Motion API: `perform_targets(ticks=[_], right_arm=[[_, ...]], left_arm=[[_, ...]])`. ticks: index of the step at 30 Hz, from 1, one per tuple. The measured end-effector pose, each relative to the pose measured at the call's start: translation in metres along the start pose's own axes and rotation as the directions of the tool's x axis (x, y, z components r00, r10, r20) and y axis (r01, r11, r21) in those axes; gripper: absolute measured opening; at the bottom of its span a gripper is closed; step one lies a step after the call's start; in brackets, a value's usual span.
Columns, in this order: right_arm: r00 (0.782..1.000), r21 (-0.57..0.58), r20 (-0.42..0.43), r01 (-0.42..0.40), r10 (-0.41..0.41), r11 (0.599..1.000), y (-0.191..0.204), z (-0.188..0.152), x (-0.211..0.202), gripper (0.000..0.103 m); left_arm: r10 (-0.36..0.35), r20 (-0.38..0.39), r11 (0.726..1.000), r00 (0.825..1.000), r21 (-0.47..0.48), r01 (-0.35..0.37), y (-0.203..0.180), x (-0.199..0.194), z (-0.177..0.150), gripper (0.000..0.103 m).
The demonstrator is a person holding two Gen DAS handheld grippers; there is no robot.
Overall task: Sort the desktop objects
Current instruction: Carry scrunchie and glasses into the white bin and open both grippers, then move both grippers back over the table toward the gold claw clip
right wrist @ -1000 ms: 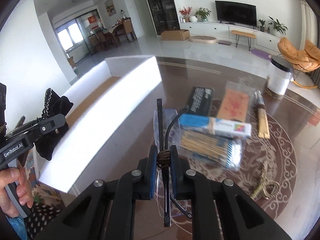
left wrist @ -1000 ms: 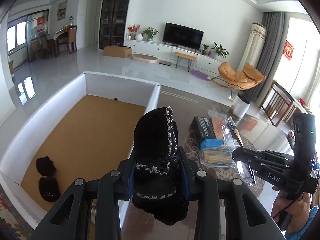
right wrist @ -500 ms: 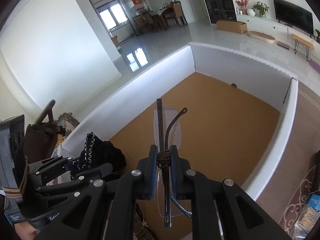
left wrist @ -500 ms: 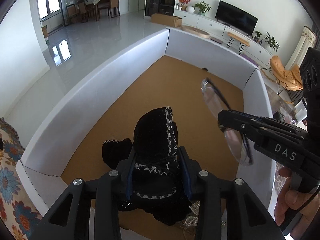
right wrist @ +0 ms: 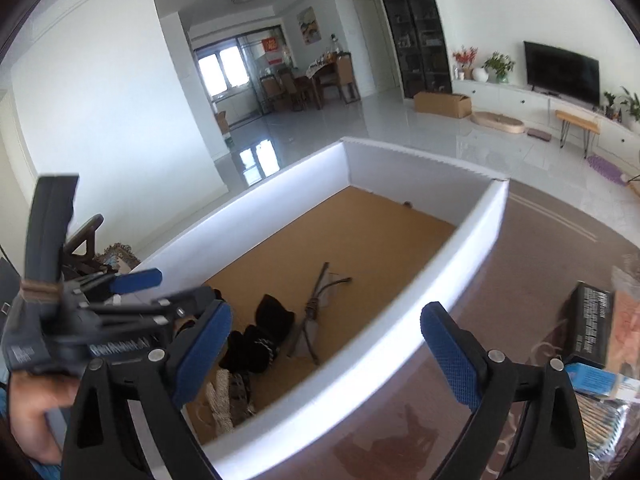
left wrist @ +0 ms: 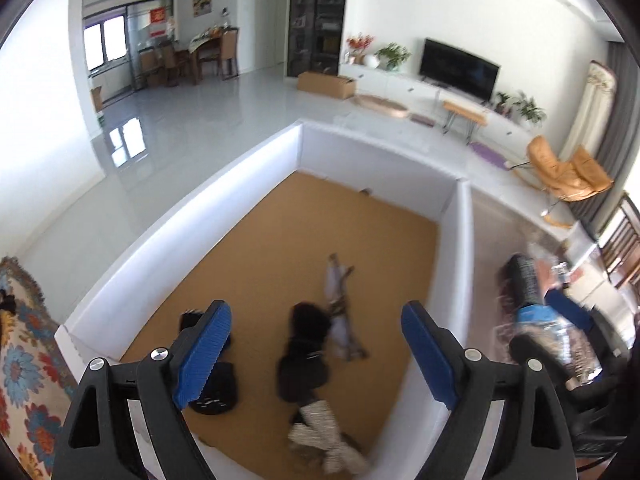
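Behind the work area, bright living room: glossy white tile floor [left wrist: 224, 120], white walls, dark tall cabinet [left wrist: 316, 20], TV [left wrist: 460, 70] on long white console, cardboard box [left wrist: 326, 84] on floor, orange lounge chair [left wrist: 568, 172] at right, dining table with chairs [right wrist: 312, 80] by the window. Near side: brown glass-topped table [right wrist: 532, 264] with pale scroll pattern. On it, big white-walled bin [left wrist: 456, 272] with cork-brown bottom, filling both views. Patterned floral rug or cushion [left wrist: 24, 356] left of bin, which one unclear.

Inside bin: black knit piece [left wrist: 304, 348] lying mid-floor, glasses [left wrist: 340, 312] just beside it on its right, touching or not unclear. Two more black pieces [left wrist: 212, 388] near left wall, a light woven item [left wrist: 324, 436] at near edge.

Outside bin, right, on the table: black box [right wrist: 588, 328], blue-topped packet [right wrist: 592, 376], clear-wrapped sticks [right wrist: 600, 420], blurred.

Left gripper [left wrist: 316, 356] above bin's near end, blue pads wide apart, nothing between. Right gripper [right wrist: 324, 356] over bin's near wall, pads likewise spread, nothing held.
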State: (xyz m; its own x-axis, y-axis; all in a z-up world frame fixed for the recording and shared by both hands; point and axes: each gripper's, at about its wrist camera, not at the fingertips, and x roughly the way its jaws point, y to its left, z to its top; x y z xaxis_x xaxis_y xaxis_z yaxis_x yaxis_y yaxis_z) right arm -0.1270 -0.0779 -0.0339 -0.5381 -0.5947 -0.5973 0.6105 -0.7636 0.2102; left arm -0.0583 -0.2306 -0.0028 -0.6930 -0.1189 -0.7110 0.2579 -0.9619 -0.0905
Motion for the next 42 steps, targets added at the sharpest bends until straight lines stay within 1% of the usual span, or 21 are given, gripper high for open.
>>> perform_targets(ticks=[1, 2, 3, 4, 6, 7, 8, 10, 12, 15, 16, 17, 20, 23, 25, 28, 31, 33, 36, 40, 42], right_arm=[[0.998, 0.004, 0.036, 0.051, -0.051, 0.999, -0.013, -0.012, -0.019, 0.103], [0.992, 0.013, 0.063, 0.106, -0.106, 0.994, -0.025, -0.024, -0.04, 0.103], [0.983, 0.027, 0.079, 0.163, -0.165, 0.986, -0.04, -0.038, -0.056, 0.103], [0.971, 0.039, 0.086, 0.222, -0.225, 0.974, -0.055, -0.051, -0.074, 0.103], [0.928, 0.065, 0.082, 0.359, -0.363, 0.931, -0.086, -0.081, -0.104, 0.103], [0.902, 0.086, 0.065, 0.42, -0.426, 0.903, -0.1, -0.098, -0.12, 0.103], [0.877, 0.109, 0.036, 0.473, -0.479, 0.874, -0.115, -0.117, -0.134, 0.103], [0.831, 0.154, -0.047, 0.554, -0.554, 0.818, -0.144, -0.156, -0.157, 0.103], [0.798, 0.21, -0.123, 0.602, -0.59, 0.771, -0.17, -0.196, -0.175, 0.103], [0.774, 0.295, -0.194, 0.632, -0.603, 0.716, -0.199, -0.237, -0.199, 0.103], [0.771, 0.32, -0.202, 0.635, -0.604, 0.703, -0.2, -0.247, -0.204, 0.103], [0.774, 0.348, -0.208, 0.63, -0.598, 0.695, -0.202, -0.252, -0.206, 0.103], [0.784, 0.402, -0.206, 0.614, -0.586, 0.679, -0.209, -0.254, -0.212, 0.103], [0.793, 0.41, -0.228, 0.605, -0.565, 0.683, -0.212, -0.252, -0.203, 0.103], [0.787, 0.39, -0.249, 0.615, -0.564, 0.686, -0.207, -0.252, -0.201, 0.103], [0.792, 0.377, -0.25, 0.61, -0.558, 0.697, -0.201, -0.249, -0.193, 0.103], [0.784, 0.383, -0.268, 0.619, -0.559, 0.685, -0.203, -0.25, -0.19, 0.103], [0.786, 0.385, -0.267, 0.618, -0.558, 0.686, -0.202, -0.249, -0.188, 0.103], [0.78, 0.377, -0.274, 0.625, -0.562, 0.683, -0.202, -0.249, -0.186, 0.103], [0.762, 0.35, -0.296, 0.648, -0.576, 0.676, -0.2, -0.247, -0.182, 0.103], [0.765, 0.356, -0.292, 0.643, -0.573, 0.678, -0.2, -0.247, -0.183, 0.103]], left_arm=[[-0.051, 0.043, 0.999, 0.998, 0.013, 0.05, -0.019, -0.017, 0.004, 0.087], [-0.113, 0.081, 0.993, 0.99, 0.028, 0.111, -0.04, -0.033, 0.007, 0.091], [-0.179, 0.108, 0.983, 0.978, 0.049, 0.175, -0.06, -0.046, 0.008, 0.101], [-0.243, 0.131, 0.969, 0.961, 0.076, 0.235, -0.082, -0.055, 0.007, 0.103], [-0.355, 0.153, 0.93, 0.922, 0.161, 0.331, -0.128, -0.064, -0.004, 0.103], [-0.395, 0.14, 0.907, 0.908, 0.214, 0.362, -0.152, -0.062, -0.012, 0.103], [-0.42, 0.105, 0.885, 0.902, 0.269, 0.38, -0.175, -0.055, -0.024, 0.103], [-0.43, 0.008, 0.842, 0.903, 0.366, 0.397, -0.215, -0.037, -0.053, 0.103], [-0.399, -0.075, 0.806, 0.914, 0.446, 0.388, -0.242, -0.018, -0.086, 0.103], [-0.311, -0.16, 0.762, 0.937, 0.547, 0.347, -0.273, 0.005, -0.128, 0.103], [-0.293, -0.184, 0.747, 0.938, 0.569, 0.344, -0.277, 0.01, -0.14, 0.103], [-0.279, -0.203, 0.737, 0.939, 0.582, 0.345, -0.279, 0.018, -0.148, 0.103], [-0.23, -0.219, 0.739, 0.948, 0.595, 0.317, -0.274, 0.033, -0.163, 0.103], [-0.209, -0.217, 0.763, 0.953, 0.574, 0.298, -0.267, 0.041, -0.166, 0.103], [-0.216, -0.209, 0.775, 0.954, 0.558, 0.297, -0.262, 0.044, -0.167, 0.103], [-0.195, -0.217, 0.782, 0.957, 0.554, 0.285, -0.263, 0.054, -0.17, 0.103], [-0.183, -0.229, 0.792, 0.956, 0.541, 0.282, -0.262, 0.061, -0.171, 0.103], [-0.177, -0.227, 0.793, 0.958, 0.543, 0.275, -0.261, 0.064, -0.172, 0.103], [-0.163, -0.224, 0.799, 0.961, 0.541, 0.262, -0.257, 0.066, -0.174, 0.103], [-0.137, -0.261, 0.838, 0.956, 0.484, 0.252, -0.241, 0.079, -0.174, 0.103], [-0.132, -0.29, 0.864, 0.948, 0.435, 0.253, -0.232, 0.087, -0.173, 0.103]])
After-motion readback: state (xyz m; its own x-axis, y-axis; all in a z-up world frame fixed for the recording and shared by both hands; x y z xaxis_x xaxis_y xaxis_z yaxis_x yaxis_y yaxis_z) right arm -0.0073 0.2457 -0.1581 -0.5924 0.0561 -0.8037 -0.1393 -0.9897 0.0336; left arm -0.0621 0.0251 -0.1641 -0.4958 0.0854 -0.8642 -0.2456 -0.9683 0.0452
